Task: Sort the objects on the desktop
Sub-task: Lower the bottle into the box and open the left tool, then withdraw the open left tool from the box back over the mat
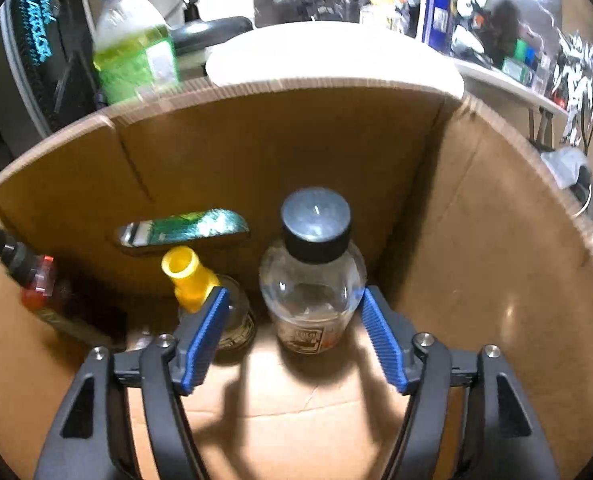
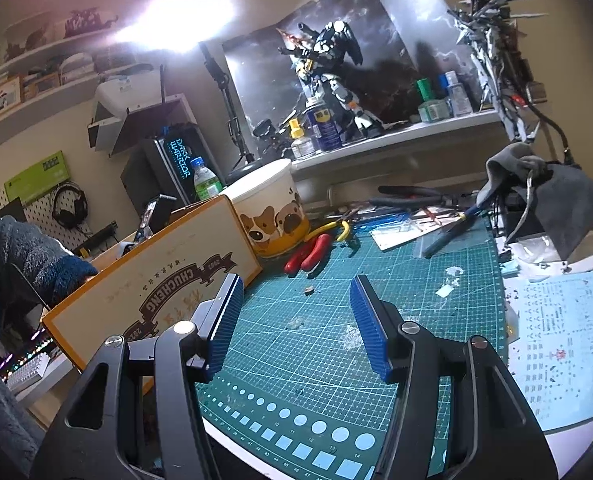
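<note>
Clear bottle (image 1: 311, 280) upright inside the box (image 1: 476, 208), black cap, label low down.
Left gripper (image 1: 292, 336) spread wide around it, pads off the glass (yellow-capped jar (image 1: 200, 284) crowding the left pad); right gripper (image 2: 296, 320) open, empty, over the mat (image 2: 336, 280).

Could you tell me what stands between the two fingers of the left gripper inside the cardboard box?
In the left wrist view, a clear bottle with a black cap stands between the left gripper's open fingers, on the cardboard box floor.
</note>
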Action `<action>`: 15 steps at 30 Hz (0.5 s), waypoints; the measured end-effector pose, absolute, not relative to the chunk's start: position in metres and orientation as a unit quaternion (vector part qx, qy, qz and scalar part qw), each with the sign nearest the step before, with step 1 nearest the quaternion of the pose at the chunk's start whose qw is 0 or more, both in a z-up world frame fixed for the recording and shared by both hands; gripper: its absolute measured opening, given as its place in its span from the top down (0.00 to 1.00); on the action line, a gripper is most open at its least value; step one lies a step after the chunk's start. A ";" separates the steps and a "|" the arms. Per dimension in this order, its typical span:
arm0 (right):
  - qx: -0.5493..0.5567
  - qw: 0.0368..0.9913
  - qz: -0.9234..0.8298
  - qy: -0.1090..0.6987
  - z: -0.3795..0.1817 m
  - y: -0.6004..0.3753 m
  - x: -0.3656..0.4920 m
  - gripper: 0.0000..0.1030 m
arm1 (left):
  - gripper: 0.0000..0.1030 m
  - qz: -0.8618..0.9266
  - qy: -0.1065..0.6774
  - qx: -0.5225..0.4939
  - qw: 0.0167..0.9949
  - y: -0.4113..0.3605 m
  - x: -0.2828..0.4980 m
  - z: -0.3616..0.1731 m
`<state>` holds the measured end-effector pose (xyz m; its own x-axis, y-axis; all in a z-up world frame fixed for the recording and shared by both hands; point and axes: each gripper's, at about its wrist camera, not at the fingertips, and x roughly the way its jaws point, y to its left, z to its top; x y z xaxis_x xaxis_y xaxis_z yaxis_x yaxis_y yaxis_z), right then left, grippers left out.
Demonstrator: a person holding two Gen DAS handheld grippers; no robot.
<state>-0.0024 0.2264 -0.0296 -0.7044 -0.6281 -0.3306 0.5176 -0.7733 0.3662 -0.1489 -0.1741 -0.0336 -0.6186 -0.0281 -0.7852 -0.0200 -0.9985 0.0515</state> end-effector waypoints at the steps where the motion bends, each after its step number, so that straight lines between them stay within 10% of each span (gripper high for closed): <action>1: 0.224 0.313 -0.915 -0.124 -0.029 0.227 -0.002 0.48 | 0.16 -0.900 -0.028 0.434 0.011 -0.176 -0.147 -0.028; 15: 0.206 0.333 -0.913 -0.112 -0.011 0.214 0.008 0.47 | 0.00 -0.957 -0.002 0.288 0.035 -0.150 -0.073 0.108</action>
<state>0.0083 0.2139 -0.0115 -0.6937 -0.6538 -0.3023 0.5617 -0.7537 0.3412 -0.0732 -0.1503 0.1083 -0.8319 -0.0682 -0.5508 0.0656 -0.9975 0.0244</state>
